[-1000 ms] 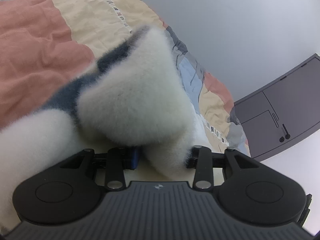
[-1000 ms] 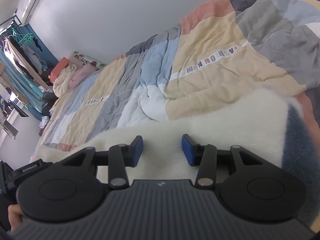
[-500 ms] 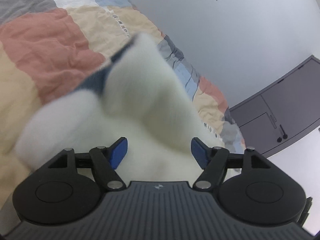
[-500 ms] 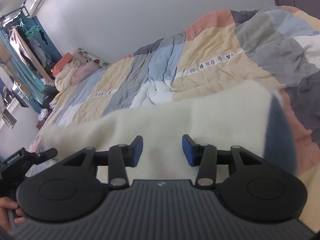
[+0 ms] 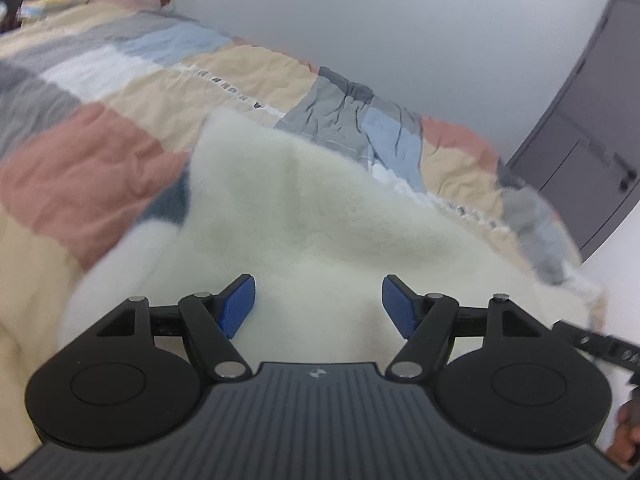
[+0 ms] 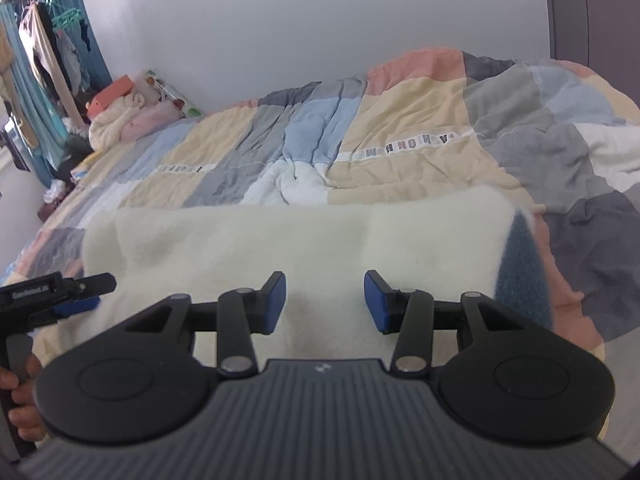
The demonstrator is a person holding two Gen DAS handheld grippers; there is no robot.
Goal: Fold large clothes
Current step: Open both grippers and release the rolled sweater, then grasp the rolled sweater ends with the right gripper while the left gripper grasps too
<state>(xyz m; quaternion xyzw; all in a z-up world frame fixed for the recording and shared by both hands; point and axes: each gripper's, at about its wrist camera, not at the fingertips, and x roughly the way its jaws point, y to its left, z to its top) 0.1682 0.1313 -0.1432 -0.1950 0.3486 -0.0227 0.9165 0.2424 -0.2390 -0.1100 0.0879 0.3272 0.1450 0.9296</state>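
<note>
The left gripper [image 5: 319, 300] stands wide apart, its blue pads clear of the fluffy cream-white fleece garment with a dark blue patch [image 5: 304, 216], which lies on the patchwork quilt [image 5: 120, 92]. The right gripper [image 6: 325, 300] is narrower but parted, gripping nothing above that garment [image 6: 304, 240].

Left claw [image 5: 319, 305] w/ blue pads spread wide, nothing pinched; right claw [image 6: 325, 301] pads apart too, both angled downward, hands gripping handles.

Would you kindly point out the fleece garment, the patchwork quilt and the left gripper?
fleece garment [image 6: 320, 248], right wrist view, cream top surface.
patchwork quilt [image 6: 404, 120], right wrist view, beige patch.
left gripper [image 5: 319, 304], left wrist view, midway between its blue fingertips.
</note>
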